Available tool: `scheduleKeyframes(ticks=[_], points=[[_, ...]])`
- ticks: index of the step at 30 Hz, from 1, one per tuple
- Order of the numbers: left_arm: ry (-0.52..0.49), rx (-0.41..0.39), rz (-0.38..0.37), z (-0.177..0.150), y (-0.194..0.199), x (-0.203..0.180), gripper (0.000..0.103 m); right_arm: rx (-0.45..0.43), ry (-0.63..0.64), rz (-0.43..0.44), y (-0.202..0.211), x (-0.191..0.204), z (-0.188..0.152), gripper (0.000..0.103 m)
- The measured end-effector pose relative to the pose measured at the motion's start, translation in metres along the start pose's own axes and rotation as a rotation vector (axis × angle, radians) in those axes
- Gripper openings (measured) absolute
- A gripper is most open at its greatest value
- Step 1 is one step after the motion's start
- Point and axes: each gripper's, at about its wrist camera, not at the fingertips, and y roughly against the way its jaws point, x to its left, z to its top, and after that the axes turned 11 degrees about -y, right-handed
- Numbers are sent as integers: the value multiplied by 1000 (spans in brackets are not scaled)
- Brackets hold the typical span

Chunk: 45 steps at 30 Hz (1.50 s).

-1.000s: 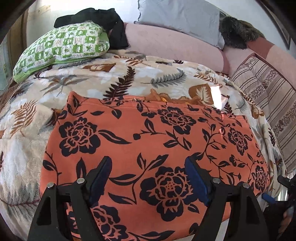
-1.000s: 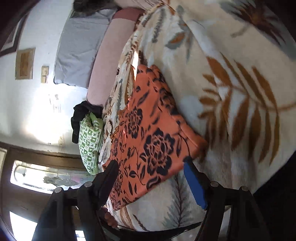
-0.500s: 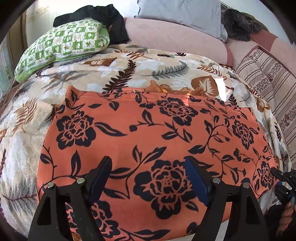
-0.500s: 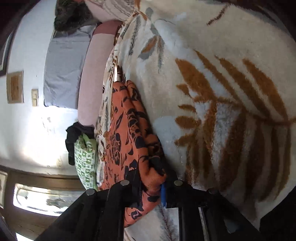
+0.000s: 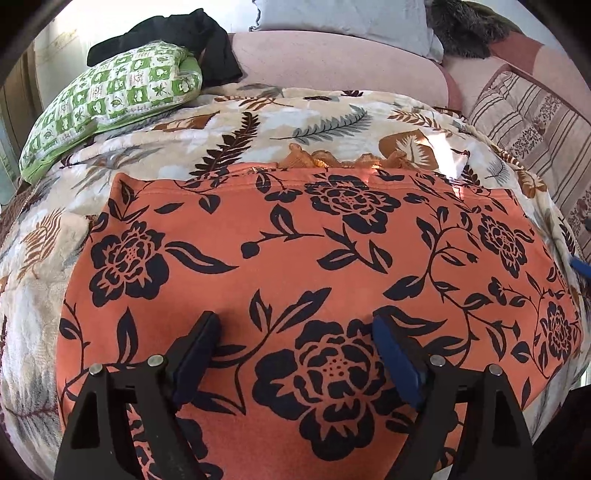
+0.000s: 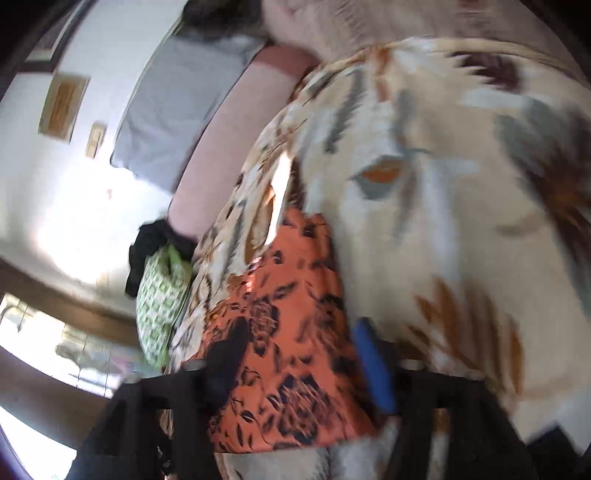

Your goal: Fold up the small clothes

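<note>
An orange garment with black flowers (image 5: 295, 258) lies spread flat on a leaf-print blanket (image 5: 258, 122). My left gripper (image 5: 295, 339) is open, its fingers hovering over the garment's near part. In the blurred right wrist view the same garment (image 6: 291, 332) runs away from me, and my right gripper (image 6: 299, 354) is open with its jaws on either side of the garment's near end, holding nothing. A blue tip of the right gripper (image 5: 581, 266) shows at the right edge of the left wrist view.
A green patterned pillow (image 5: 107, 99) with black clothing (image 5: 177, 40) lies at the back left. A grey cushion (image 5: 343, 18) and pink sofa back (image 5: 332, 62) stand behind. A striped cushion (image 5: 535, 122) is at the right. The blanket (image 6: 461, 221) fills the right wrist view.
My right gripper shut on the garment's corner half a second ago, and now it is open again and has swung. The left gripper has edged closer over the garment.
</note>
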Motion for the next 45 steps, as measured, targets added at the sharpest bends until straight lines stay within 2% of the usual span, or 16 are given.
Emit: scheduleKeyframes(ticks=[4, 8, 9, 12, 15, 17, 21, 23, 26, 30, 32, 33, 34, 36, 41, 45], points=[[8, 7, -12, 2, -1, 1, 85, 92, 104, -107, -64, 20, 45, 68], [14, 18, -17, 4, -2, 2, 87, 145, 84, -219, -117, 14, 62, 68], [15, 20, -17, 4, -3, 2, 87, 143, 75, -197, -120, 14, 63, 65], [18, 12, -24, 3, -3, 3, 88, 166, 147, -167, -118, 33, 57, 11], [13, 3, -26, 2, -3, 3, 88, 61, 179, -156, -102, 41, 58, 11], [9, 3, -22, 2, -4, 2, 89, 90, 93, -257, -113, 11, 62, 11], [8, 1, -39, 2, -2, 4, 89, 30, 101, -255, -98, 20, 52, 24], [11, 6, -39, 2, -2, 4, 89, -31, 174, -312, -84, 43, 46, 25], [15, 15, -39, 3, 0, 3, 89, -66, 242, -288, -66, 75, 31, 25], [83, 8, -81, 1, 16, 17, 89, 14, 284, -172, -53, 101, 1, 27], [141, -40, -109, -5, 38, 34, 89, 107, 308, -131, -63, 102, -21, 46], [165, -62, -116, -12, 52, 45, 89, 134, 313, -145, -72, 97, -30, 76], [195, -77, -114, -22, 66, 59, 89, 147, 305, -186, -79, 87, -37, 83], [280, -93, -110, -42, 86, 90, 89, 192, 243, -266, -94, 63, -44, 83], [578, -7, -260, -97, 85, 153, 89, 167, 189, -195, -91, 50, -36, 83], [619, -10, -322, -105, 80, 149, 89, 176, 193, -154, -86, 45, -34, 83]])
